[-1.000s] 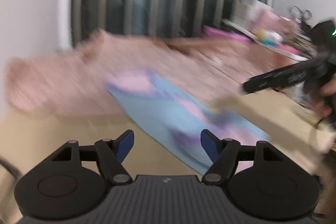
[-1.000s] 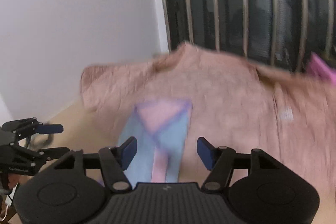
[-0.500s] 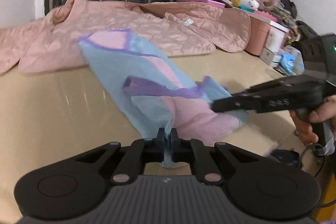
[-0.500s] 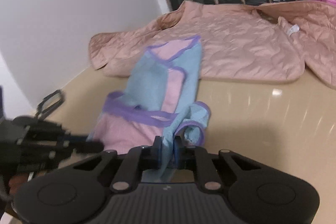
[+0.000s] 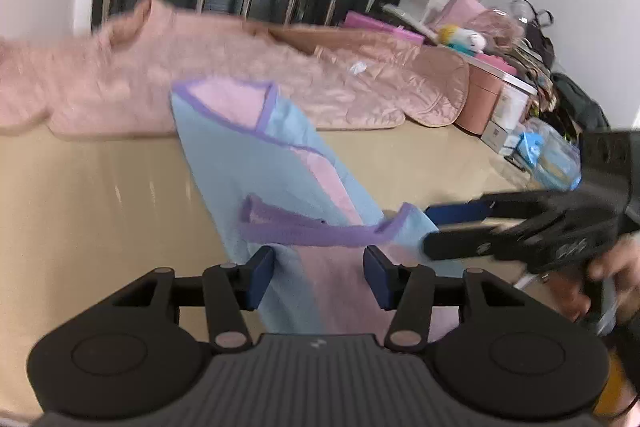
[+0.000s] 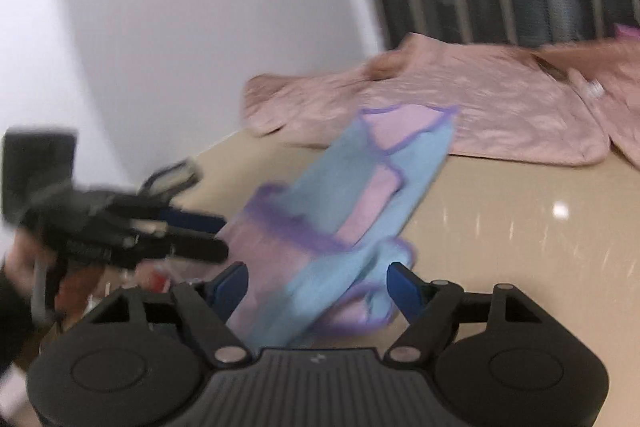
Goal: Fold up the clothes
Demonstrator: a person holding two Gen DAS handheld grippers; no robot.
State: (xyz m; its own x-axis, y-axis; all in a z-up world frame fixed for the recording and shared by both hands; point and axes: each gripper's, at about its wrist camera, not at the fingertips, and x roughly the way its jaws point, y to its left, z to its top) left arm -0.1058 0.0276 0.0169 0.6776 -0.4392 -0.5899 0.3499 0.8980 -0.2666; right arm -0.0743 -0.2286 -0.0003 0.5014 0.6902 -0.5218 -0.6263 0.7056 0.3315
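One blue-and-pink garment, purple-trimmed, lies on the tan tabletop; long axis runs from 11 o'clock, where its far end overlaps the pink quilted jacket, to 6 o'clock in the left wrist view. White jacket tag: writing unreadable. Left gripper: fingers spread, the garment's near end between them, ungripped. Right gripper: spread likewise over the same end; in the left view at 3 o'clock, tips at the purple hem.
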